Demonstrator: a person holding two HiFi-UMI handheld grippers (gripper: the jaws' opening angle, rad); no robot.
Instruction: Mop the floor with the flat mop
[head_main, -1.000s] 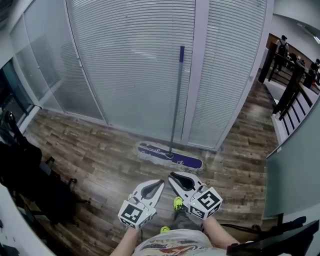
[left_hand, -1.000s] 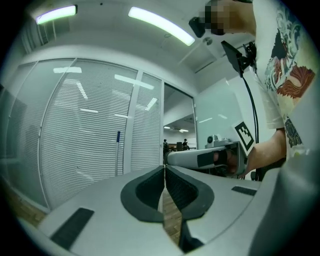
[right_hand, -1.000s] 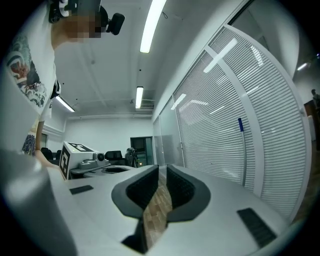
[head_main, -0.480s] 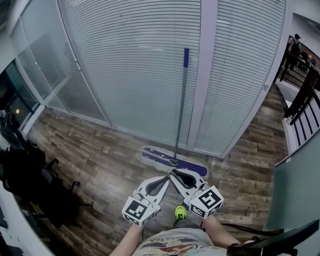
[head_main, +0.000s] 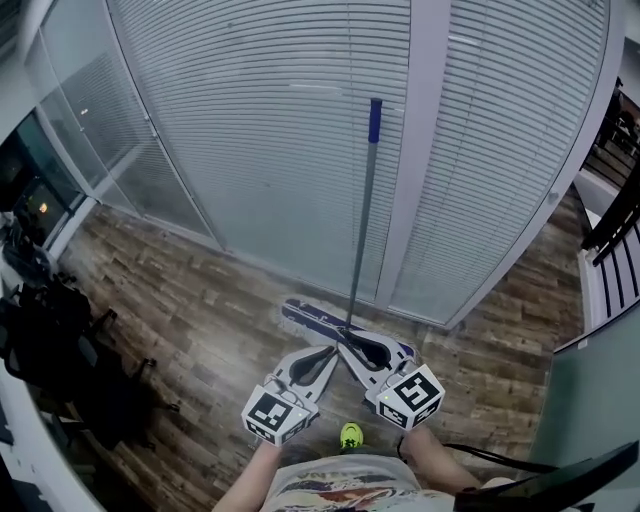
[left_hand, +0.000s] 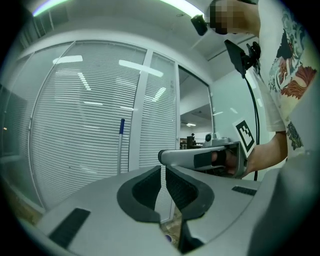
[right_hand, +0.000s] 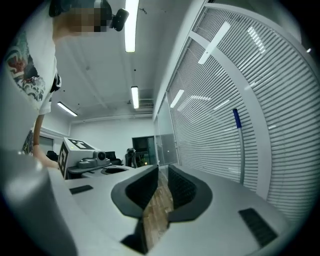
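Nearing the mop (head_main: 362, 225) leaning just ahead, left tongs (head_main: 323, 353) and right tongs (head_main: 343, 346), clenched empty, come within grabbing range.

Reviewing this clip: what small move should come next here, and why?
Probably open the tongs of the right gripper, shut and empty like the left gripper, and reach for the grey mop pole with blue tip, which leans untouched against the slatted glass wall.

Wood-plank floor (head_main: 200, 295), metal mop handle (head_main: 361, 220)
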